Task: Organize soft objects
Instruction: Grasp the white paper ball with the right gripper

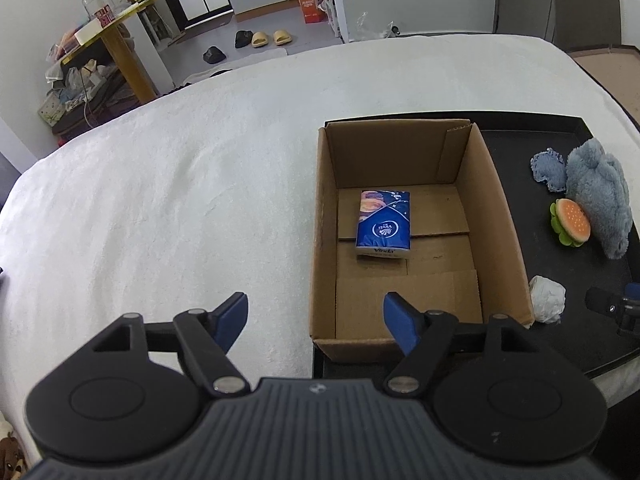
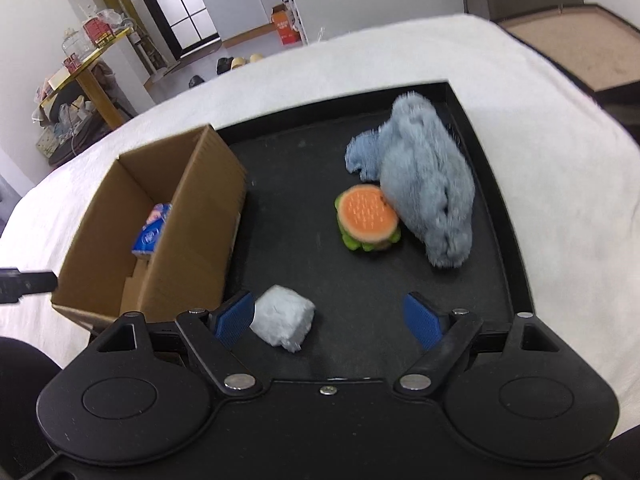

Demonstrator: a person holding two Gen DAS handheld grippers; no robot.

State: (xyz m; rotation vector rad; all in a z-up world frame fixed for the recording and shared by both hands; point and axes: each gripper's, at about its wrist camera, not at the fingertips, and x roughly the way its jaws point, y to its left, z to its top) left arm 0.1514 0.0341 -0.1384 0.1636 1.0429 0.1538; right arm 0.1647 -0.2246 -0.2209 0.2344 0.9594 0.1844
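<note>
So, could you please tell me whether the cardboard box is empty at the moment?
Not empty: the cardboard box holds one blue tissue pack lying flat on its floor; nothing else shows inside.

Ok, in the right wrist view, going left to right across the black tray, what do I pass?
Cardboard box with the blue tissue pack inside → white wad → burger toy → grey-blue plush, which touches the burger toy. The small blue cloth behind the plush overlaps it, so I leave it out.
</note>
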